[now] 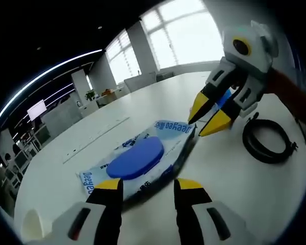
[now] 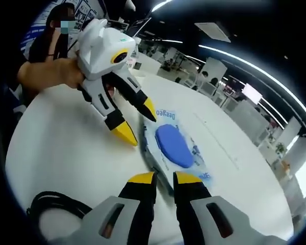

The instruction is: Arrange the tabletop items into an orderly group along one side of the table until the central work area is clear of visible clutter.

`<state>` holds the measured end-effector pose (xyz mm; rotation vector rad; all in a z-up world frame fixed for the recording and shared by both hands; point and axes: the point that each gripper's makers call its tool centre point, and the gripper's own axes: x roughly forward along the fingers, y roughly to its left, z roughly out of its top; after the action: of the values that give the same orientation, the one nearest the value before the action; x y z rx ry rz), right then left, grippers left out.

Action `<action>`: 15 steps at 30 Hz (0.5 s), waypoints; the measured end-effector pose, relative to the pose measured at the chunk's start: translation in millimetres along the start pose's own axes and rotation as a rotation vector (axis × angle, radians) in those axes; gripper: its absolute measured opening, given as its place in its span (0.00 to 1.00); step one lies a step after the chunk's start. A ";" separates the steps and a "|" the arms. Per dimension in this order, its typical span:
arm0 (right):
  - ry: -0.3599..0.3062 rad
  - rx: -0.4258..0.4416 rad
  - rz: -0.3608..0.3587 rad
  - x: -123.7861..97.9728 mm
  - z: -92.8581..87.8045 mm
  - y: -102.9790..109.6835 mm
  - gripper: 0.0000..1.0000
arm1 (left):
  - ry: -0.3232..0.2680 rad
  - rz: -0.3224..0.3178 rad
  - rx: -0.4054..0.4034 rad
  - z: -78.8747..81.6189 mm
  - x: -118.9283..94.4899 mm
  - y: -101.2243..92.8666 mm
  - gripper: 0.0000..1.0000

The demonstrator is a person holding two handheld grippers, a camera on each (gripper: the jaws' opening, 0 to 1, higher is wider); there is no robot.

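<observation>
A pack of wet wipes (image 1: 143, 168) with a round blue lid (image 1: 136, 157) lies flat on the white table (image 1: 158, 102). My left gripper (image 1: 149, 186) is open, and the pack's near edge sits just between its yellow tips. My right gripper (image 1: 206, 118) comes in from the right, open, with its tips at the pack's far corner. In the right gripper view the pack (image 2: 174, 148) lies lengthwise ahead. My right gripper (image 2: 164, 179) stands open by a narrow gap at the pack's near end. The left gripper (image 2: 138, 122), held by a person's hand (image 2: 46, 74), straddles the pack's far end.
A coiled black cable (image 1: 268, 140) lies on the table to the right of the pack, and the cable (image 2: 51, 204) is beside my right gripper. A pale rounded object (image 1: 33, 224) sits at the table's near left edge. Office desks and windows lie beyond the table.
</observation>
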<state>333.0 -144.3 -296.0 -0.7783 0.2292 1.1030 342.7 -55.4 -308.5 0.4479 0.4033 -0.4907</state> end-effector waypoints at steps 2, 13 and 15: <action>0.002 -0.003 0.003 2.2 0.5 1.0 0.11 | 0.001 -0.004 0.007 -0.1 -0.7 -1.7 0.36; 0.019 -0.024 0.028 19.8 -0.6 3.9 0.11 | 0.012 -0.010 0.017 -2.5 -1.8 -4.9 0.27; 0.022 -0.027 0.030 22.5 -1.0 3.8 0.11 | 0.016 -0.016 0.010 -3.7 -0.3 -7.2 0.26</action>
<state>340.2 -128.1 -310.4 -0.8133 0.2458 1.1282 337.7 -59.2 -313.6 0.4588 0.4202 -0.5051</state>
